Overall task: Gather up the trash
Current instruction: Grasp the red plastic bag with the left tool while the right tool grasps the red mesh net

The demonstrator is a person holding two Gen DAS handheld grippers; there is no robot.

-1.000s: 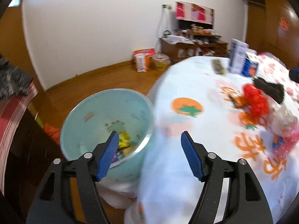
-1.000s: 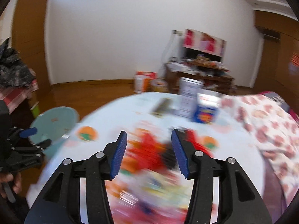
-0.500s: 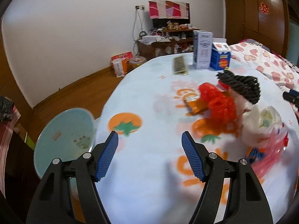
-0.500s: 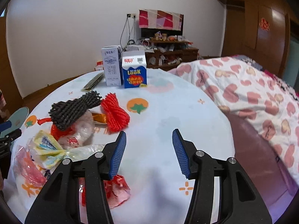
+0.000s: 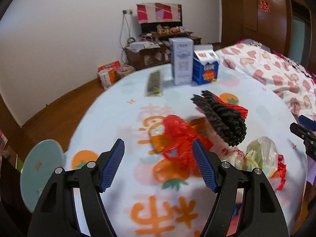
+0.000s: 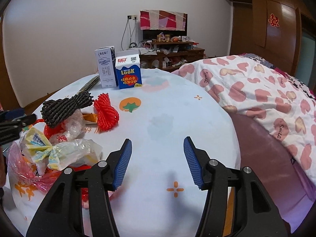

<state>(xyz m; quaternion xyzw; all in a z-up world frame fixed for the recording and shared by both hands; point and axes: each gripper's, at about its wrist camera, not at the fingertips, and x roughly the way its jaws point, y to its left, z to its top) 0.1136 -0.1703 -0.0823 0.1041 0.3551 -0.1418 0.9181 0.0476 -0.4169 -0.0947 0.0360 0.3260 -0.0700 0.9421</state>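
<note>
A heap of trash lies on the round table: a red mesh net, a black rope bundle, an orange wrapper, clear plastic bags with yellow wrappers, a red rope coil and pink plastic. My left gripper is open and empty, just short of the red net. My right gripper is open and empty over bare tablecloth, right of the heap. The pale blue trash bin stands on the floor at the table's left edge.
Two cartons, a grey one and a blue one, stand at the table's far side beside a flat dark packet. A heart-patterned quilt lies to the right. A cluttered cabinet stands against the far wall.
My left gripper has swung from above the bin to over the table, toward the red net. My right gripper has moved right of the heap. Both stay open.
</note>
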